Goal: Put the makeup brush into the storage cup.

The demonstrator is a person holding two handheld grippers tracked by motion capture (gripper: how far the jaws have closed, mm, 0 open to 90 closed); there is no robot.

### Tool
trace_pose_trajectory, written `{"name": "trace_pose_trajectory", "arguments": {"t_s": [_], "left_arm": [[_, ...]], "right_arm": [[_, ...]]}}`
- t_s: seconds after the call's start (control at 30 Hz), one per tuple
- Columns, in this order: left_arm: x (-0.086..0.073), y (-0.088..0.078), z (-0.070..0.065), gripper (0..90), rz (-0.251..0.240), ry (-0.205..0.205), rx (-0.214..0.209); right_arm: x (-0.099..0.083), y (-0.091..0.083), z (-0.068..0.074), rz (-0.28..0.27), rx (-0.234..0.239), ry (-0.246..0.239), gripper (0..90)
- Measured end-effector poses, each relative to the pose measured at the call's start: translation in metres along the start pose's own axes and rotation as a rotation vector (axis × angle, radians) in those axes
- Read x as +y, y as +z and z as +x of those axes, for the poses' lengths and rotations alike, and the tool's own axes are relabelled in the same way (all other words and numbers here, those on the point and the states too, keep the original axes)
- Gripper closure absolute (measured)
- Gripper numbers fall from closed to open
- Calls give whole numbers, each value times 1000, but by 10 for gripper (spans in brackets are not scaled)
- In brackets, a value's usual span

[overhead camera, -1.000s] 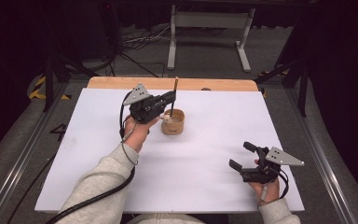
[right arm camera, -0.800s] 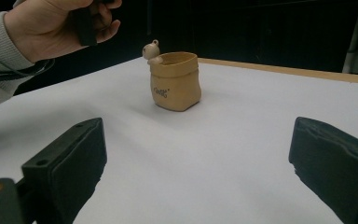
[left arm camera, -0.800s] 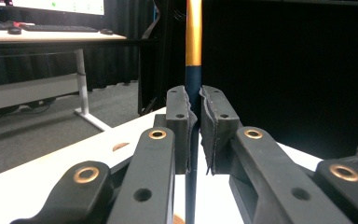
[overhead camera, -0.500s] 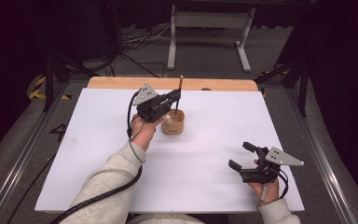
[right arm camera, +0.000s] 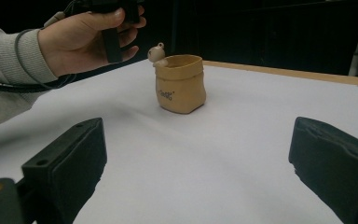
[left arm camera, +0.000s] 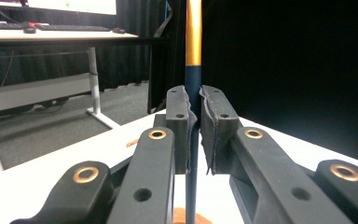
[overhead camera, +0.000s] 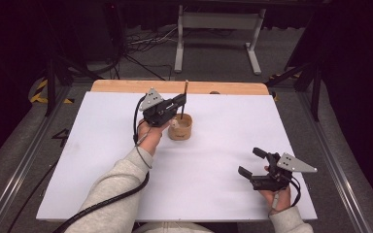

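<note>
A small tan pot (overhead camera: 180,127) with a little figure on its rim (right arm camera: 157,52) stands on the white table (overhead camera: 102,160), toward the back middle. My left gripper (overhead camera: 181,101) hovers just above the pot, shut on a thin upright stick (left arm camera: 193,88) with a dark blue lower part and a yellow upper part; the stick's (overhead camera: 185,99) lower end points down over the pot. My right gripper (overhead camera: 252,161) rests low near the table's front right, jaws wide open with nothing between them, facing the pot (right arm camera: 180,84).
A wooden strip (overhead camera: 223,88) runs along the table's back edge. Behind it stands a white desk frame (overhead camera: 216,24) with cables on the floor. Bare white surface lies between the pot and my right gripper.
My left gripper has carried the stick rightward and slightly forward, from left of the pot to right over it. The right gripper has not moved.
</note>
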State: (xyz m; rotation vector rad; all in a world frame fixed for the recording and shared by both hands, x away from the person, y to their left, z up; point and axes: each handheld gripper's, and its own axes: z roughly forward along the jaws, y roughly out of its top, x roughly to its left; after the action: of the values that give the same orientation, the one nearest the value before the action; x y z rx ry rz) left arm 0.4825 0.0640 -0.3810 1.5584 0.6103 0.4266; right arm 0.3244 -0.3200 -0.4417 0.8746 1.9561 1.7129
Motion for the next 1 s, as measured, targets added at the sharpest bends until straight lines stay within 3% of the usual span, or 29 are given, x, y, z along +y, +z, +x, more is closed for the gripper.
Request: {"name": "trace_pose_trajectory", "arguments": {"t_s": [0.23,1.0], "left_arm": [[-6,2,1,820,12,9,-7],[-30,7,2,820,61,-26,-20]], "right_arm": [[0,0,0,-2,2,0,44],[0,0,0,-6,10,0,44]]}}
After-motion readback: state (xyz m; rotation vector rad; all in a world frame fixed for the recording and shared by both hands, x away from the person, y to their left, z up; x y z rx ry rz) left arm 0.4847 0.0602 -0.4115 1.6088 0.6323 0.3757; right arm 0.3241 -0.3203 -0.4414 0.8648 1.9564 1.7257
